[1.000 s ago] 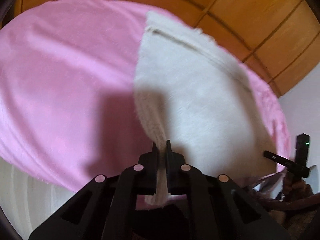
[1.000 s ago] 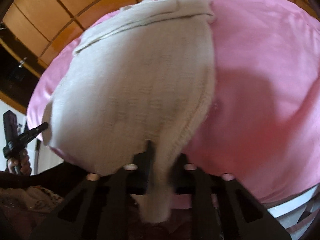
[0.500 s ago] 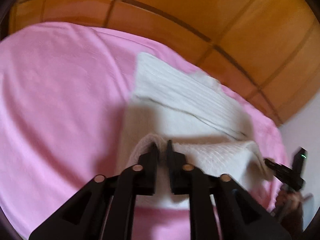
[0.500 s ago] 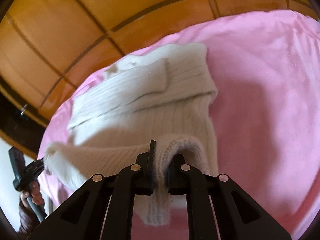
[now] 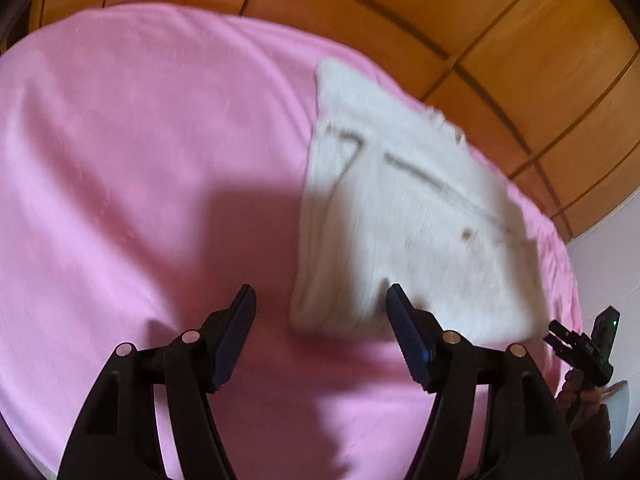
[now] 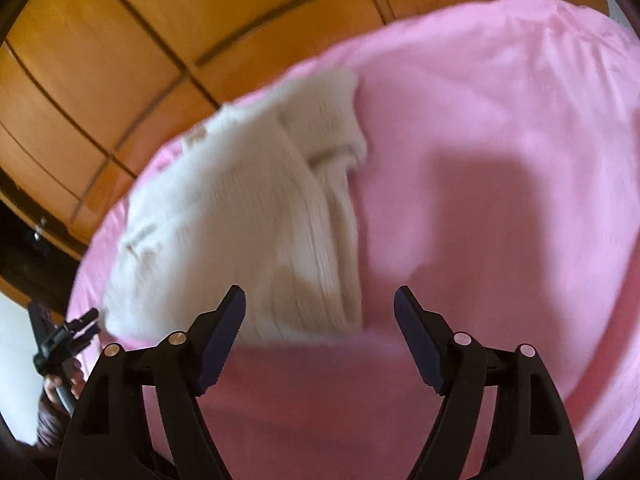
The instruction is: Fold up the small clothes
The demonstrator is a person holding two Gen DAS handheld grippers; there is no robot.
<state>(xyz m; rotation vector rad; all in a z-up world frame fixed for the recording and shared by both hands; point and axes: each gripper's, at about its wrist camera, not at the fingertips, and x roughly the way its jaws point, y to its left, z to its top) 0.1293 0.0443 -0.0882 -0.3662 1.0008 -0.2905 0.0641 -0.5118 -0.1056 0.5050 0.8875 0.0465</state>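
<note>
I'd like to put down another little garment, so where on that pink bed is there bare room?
Plenty. In the left wrist view the pink sheet lies bare left of the folded white sweater; in the right wrist view it lies bare to the sweater's right. Only the strip between sweater and wooden panelling is tight.

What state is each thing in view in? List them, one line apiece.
white knit garment: folded, lying flat on the sheet, gripped by nothing.
left gripper: jaws opening, pads pressing on nothing, the garment's near edge just beyond the tips.
right gripper: jaws opening, nothing clamped, the garment's edge just ahead.
pink sheet: spread fairly smooth over the bed.
</note>
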